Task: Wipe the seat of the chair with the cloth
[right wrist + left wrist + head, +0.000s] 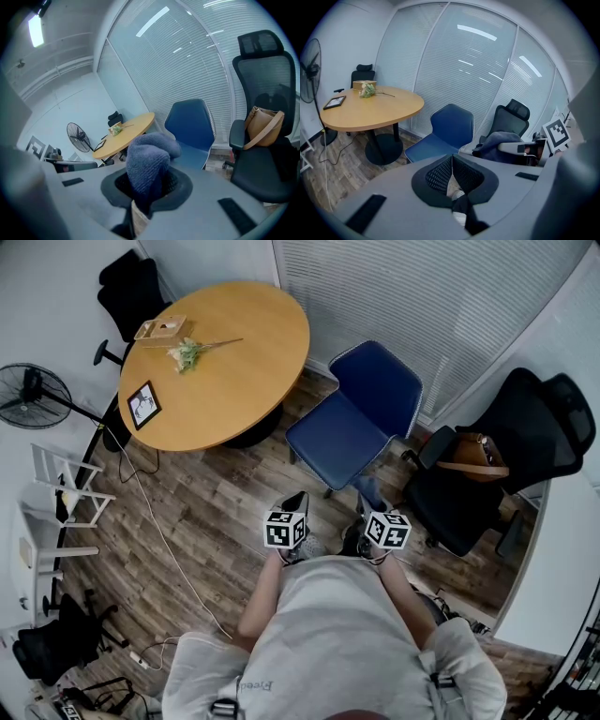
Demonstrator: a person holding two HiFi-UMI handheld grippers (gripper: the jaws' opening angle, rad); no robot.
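Head view: the left hand-held gripper [451,161] & right hand-held gripper [147,186] are being held side by side in front of the person, near the front edge of the blue moulded-plastic chair [354,418]. A blue-grey fluffy cloth [149,161] is being pinched in the right one's jaws, bunched above them, not touching the seat. The left one's jaws are being pressed together w/ nothing betw. them. A round wooden worktop [225,362] is being seen left of the chair.
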